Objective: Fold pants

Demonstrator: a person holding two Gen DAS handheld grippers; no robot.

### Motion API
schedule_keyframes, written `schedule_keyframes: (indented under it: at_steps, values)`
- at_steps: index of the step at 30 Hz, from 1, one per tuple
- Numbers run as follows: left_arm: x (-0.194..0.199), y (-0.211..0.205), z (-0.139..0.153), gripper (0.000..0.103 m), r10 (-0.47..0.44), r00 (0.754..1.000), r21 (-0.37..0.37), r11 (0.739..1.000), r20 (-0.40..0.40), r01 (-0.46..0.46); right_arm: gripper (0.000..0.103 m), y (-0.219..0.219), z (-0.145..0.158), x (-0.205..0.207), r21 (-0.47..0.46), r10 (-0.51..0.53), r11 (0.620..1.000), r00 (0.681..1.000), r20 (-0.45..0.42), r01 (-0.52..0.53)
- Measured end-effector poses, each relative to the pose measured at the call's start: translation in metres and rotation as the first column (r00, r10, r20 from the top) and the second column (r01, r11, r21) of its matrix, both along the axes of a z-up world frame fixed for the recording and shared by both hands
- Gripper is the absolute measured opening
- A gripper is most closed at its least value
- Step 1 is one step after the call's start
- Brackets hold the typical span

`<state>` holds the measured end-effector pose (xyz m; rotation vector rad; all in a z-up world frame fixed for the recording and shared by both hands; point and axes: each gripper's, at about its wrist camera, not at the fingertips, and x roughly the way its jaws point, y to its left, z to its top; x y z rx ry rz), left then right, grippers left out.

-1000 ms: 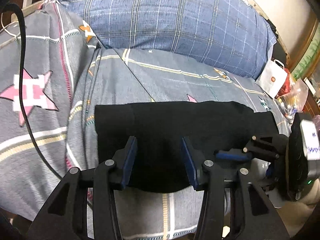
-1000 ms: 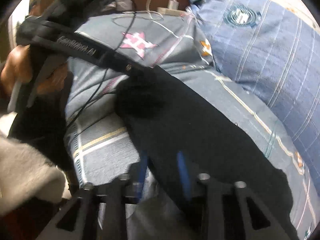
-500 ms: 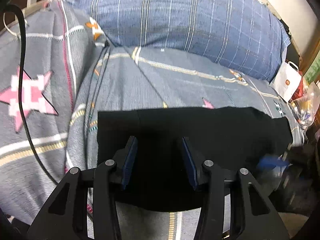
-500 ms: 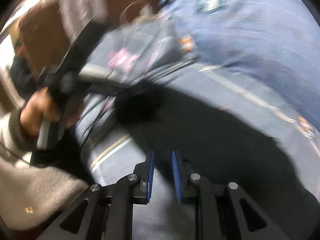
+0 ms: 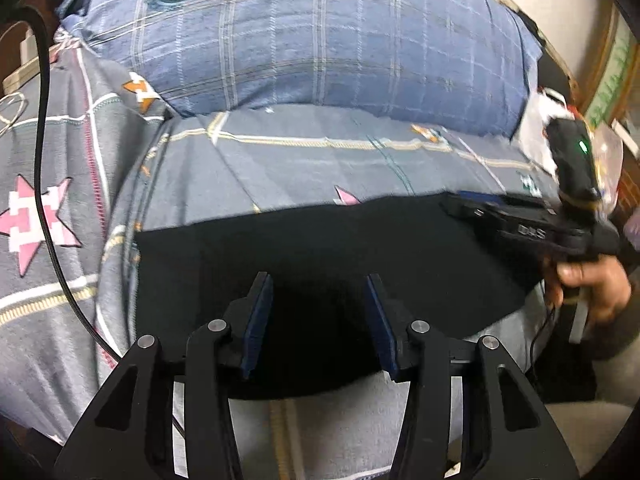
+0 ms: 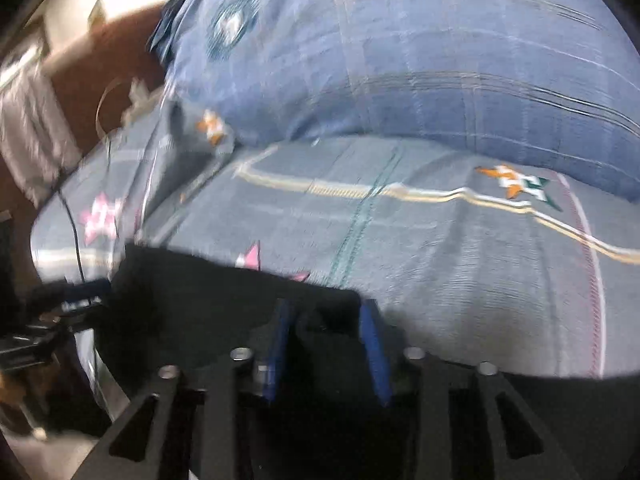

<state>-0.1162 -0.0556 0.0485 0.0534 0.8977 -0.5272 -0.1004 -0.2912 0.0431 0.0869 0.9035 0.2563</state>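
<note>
The black pants (image 5: 320, 256) lie flat on the bed (image 5: 320, 160), long side running left to right across the frame. Left gripper (image 5: 318, 316) hangs over the middle, fingers wide; right gripper (image 6: 326, 344), fingers wide too, sits at the right end.

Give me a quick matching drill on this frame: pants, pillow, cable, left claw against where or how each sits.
Things:
1. black pants
2. blue plaid pillow
3. black cable
4. left claw

States:
A. open, over the near edge of the dark cloth
B. flat on the bedsheet
C. running down the left side of the bed
D. at the far side of the bed

Pairs: 1-B, 2-D, 3-C, 4-A
</note>
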Motion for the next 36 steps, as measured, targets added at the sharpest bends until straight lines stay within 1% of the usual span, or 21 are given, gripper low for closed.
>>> schedule_keyframes:
  at_steps: [2, 4, 6, 7, 10, 11, 12, 13, 16, 18, 21, 23, 25, 28, 31, 33, 36]
  values:
    - [-0.003, -0.006, -0.006, 0.047, -0.013, 1.0, 0.019, 1.0, -0.004, 0.013, 0.018, 0.009, -0.003, 0.001, -0.061, 0.037, 0.997, 0.999, -0.001, -0.037]
    - [-0.003, -0.01, -0.014, 0.047, -0.02, 1.0, 0.038, 0.999, -0.014, 0.02, 0.015, 0.011, 0.001, 0.002, -0.102, 0.052, 0.993, 0.999, 0.014, -0.05]
    - [0.001, -0.012, -0.022, 0.047, -0.01, 1.0, 0.045, 0.999, -0.028, 0.011, 0.014, 0.006, 0.006, 0.003, -0.111, 0.027, 0.994, 0.999, 0.047, -0.022]
    - [0.002, -0.011, -0.025, 0.047, -0.005, 0.999, 0.044, 0.999, -0.036, 0.007, 0.014, 0.005, 0.005, 0.005, -0.143, 0.008, 0.99, 0.998, 0.066, 0.002]
    - [0.007, -0.01, -0.03, 0.047, 0.008, 0.999, 0.045, 0.999, -0.037, -0.006, 0.013, 0.012, -0.011, 0.013, -0.167, -0.002, 0.986, 0.999, 0.039, 0.008]
    - [0.008, -0.01, -0.03, 0.047, 0.011, 0.999, 0.052, 0.999, -0.034, -0.009, 0.014, 0.016, -0.014, 0.012, -0.194, -0.003, 0.981, 0.999, 0.048, 0.013]
    - [0.009, -0.011, -0.029, 0.047, 0.013, 0.999, 0.055, 0.998, -0.036, -0.011, 0.014, 0.017, -0.013, 0.011, -0.203, -0.007, 0.979, 0.998, 0.058, 0.019]
    - [0.009, -0.01, -0.028, 0.047, 0.015, 0.999, 0.057, 0.998, -0.035, -0.013, 0.014, 0.016, -0.01, 0.01, -0.201, -0.017, 0.979, 0.998, 0.063, 0.029]
    - [0.007, -0.01, -0.023, 0.047, 0.023, 0.999, 0.074, 0.997, -0.024, -0.021, 0.016, 0.01, 0.003, 0.003, -0.155, -0.052, 0.986, 0.996, 0.069, 0.062]
    - [0.005, -0.009, -0.017, 0.047, 0.03, 1.0, 0.076, 0.997, -0.008, -0.029, 0.017, 0.009, 0.015, -0.009, -0.145, -0.066, 0.986, 0.993, 0.093, 0.079]
    - [0.004, -0.007, -0.01, 0.047, 0.033, 0.999, 0.062, 0.998, 0.006, -0.033, 0.019, 0.013, 0.025, -0.028, -0.13, -0.052, 0.989, 0.991, 0.122, 0.068]
    - [0.001, -0.009, -0.008, 0.047, 0.029, 0.999, 0.058, 0.998, 0.018, -0.03, 0.024, 0.018, 0.029, -0.042, -0.106, -0.034, 0.993, 0.992, 0.119, 0.046]
    - [-0.002, -0.012, -0.009, 0.047, 0.022, 0.999, 0.062, 0.998, 0.024, -0.023, 0.027, 0.024, 0.028, -0.053, -0.086, -0.01, 0.996, 0.994, 0.106, 0.019]
    - [-0.005, -0.016, -0.02, 0.047, 0.007, 1.0, 0.067, 0.998, -0.001, -0.007, 0.029, 0.032, 0.017, -0.066, -0.066, 0.021, 0.998, 0.997, 0.078, -0.016]
    - [-0.004, -0.019, -0.03, 0.047, 0.013, 1.0, 0.076, 0.997, -0.019, -0.011, 0.03, 0.036, -0.004, -0.069, -0.062, 0.017, 0.998, 1.0, 0.023, -0.015]
    - [-0.006, -0.02, -0.028, 0.048, 0.012, 1.0, 0.077, 0.997, -0.015, -0.011, 0.03, 0.033, -0.013, -0.069, -0.049, 0.002, 0.999, 1.0, -0.009, -0.002]
    - [-0.006, -0.026, -0.019, 0.048, -0.013, 1.0, 0.076, 0.997, -0.016, 0.014, 0.03, 0.015, -0.002, -0.075, 0.031, -0.032, 0.999, 0.999, 0.005, 0.031]
